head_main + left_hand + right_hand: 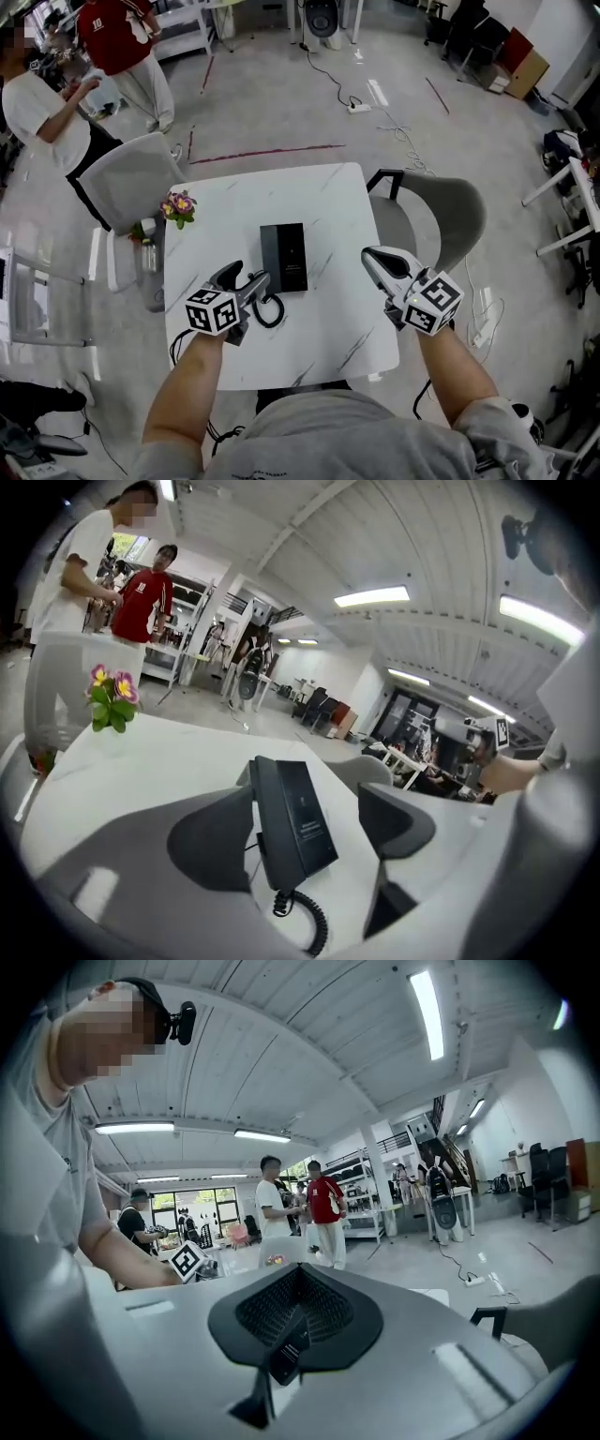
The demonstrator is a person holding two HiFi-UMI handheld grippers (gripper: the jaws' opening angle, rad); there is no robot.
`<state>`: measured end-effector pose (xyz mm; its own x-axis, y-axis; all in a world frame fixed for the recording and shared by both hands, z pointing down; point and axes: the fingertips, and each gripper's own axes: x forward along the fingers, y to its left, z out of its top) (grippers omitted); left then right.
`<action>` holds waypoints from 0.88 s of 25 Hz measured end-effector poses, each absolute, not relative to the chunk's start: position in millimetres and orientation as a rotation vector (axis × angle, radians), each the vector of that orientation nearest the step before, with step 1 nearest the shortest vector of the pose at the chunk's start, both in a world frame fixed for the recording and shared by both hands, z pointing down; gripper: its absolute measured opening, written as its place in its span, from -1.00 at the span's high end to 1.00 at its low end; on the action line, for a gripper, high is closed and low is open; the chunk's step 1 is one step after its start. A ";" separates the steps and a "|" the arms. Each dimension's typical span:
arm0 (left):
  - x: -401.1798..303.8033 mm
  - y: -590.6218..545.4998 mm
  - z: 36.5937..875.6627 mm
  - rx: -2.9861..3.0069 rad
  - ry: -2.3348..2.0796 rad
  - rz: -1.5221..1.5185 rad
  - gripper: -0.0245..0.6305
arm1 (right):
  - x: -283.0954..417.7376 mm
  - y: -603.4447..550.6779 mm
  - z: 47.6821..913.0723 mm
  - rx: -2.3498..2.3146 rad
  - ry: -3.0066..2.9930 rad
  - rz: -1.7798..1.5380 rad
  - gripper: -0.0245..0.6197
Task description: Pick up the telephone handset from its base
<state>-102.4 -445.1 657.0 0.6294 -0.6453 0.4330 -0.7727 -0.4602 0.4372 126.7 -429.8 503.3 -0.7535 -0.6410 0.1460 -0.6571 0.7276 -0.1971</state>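
Left tool [307,806] gapes toward the telephone [292,819], unseen from the right tool [298,1283].

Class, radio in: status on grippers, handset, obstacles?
Left hand-held gripper open at the black telephone handset, not gripping. Right hand-held gripper shut, empty, aside. Handset on its black base. Coiled black cord by left jaws.

Bright, even indoor light falls from ceiling strip lights [372,596]. We note soft shadows on the white tabletop [328,202] and fisheye bending with dark corners in both gripper views.
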 end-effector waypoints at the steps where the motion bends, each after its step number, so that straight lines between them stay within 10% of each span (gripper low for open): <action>1: -102.9 -450.0 668.7 2.231 -1.083 0.294 -0.30 | 123.6 -430.7 507.8 1.090 -2.847 0.376 0.93; 22: -68.2 -497.2 759.6 2.092 -0.910 0.413 0.20 | 123.0 -440.4 577.8 1.138 -2.780 0.515 0.93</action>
